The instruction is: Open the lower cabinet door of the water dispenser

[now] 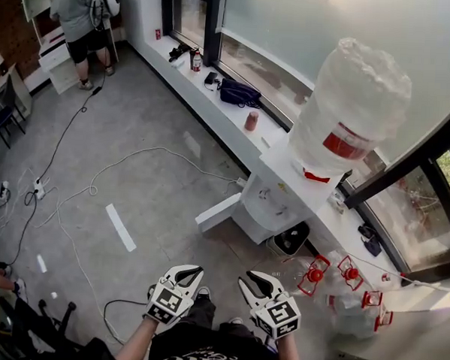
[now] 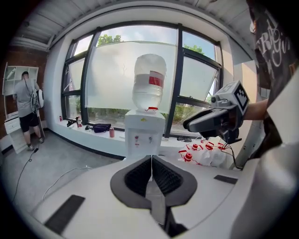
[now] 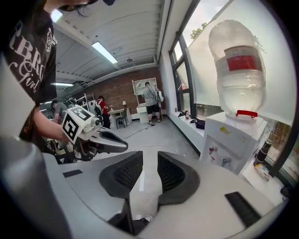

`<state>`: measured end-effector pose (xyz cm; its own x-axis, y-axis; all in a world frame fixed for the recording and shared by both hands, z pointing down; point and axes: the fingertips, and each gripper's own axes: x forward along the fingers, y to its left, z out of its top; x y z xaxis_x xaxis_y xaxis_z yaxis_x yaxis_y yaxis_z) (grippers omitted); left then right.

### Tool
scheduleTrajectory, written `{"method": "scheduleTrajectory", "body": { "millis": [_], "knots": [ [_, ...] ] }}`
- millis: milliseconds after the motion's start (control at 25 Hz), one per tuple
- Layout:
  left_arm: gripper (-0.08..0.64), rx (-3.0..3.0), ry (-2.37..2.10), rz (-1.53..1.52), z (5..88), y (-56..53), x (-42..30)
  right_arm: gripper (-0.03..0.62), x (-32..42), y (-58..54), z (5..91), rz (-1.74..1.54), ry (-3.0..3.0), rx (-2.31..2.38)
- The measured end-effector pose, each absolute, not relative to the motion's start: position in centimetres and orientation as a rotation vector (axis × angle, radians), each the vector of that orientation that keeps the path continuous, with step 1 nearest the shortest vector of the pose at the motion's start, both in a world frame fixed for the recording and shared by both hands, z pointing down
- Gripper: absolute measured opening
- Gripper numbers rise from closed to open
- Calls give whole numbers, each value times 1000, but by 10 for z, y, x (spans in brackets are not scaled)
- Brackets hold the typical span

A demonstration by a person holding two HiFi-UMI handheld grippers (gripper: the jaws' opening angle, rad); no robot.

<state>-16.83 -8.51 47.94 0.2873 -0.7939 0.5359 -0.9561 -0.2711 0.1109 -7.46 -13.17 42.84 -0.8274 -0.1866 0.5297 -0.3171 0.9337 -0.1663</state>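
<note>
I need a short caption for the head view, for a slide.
Head view: left claw shut and right claw open, both empty, facing the dispenser with its lower door open.

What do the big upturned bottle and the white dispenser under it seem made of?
Large upturned water bottle: translucent, ridged, probably plastic; light shows through it. White box-shaped dispenser: smooth, opaque; moulded plastic or painted metal, hard to tell which.

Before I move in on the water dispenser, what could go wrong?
The white cable loops across the floor before the water dispenser: a trip hazard. The lower cabinet door seems already swung out; a careless approach could knock it. The large water bottle sits on top, so a hard tug may rock it.
</note>
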Motion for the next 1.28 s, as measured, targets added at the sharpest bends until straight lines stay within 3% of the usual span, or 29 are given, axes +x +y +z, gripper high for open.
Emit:
{"method": "scheduleTrajectory", "body": {
  "millis": [320, 680, 1120, 1280],
  "knots": [
    [20, 2239, -1618, 442, 424, -88, -100, 110, -13, -89, 399, 302, -2608, 358],
    [20, 2217, -1702, 352, 376, 10, 18, 105, 85, -18, 370, 221, -2718, 311],
    [20, 2213, -1802, 367, 341, 105, 115, 14, 145, 66, 326, 203, -2884, 222],
    [20, 2231, -1821, 390, 330, 123, 131, 14, 154, 88, 318, 147, -2916, 154]
  ]
}}
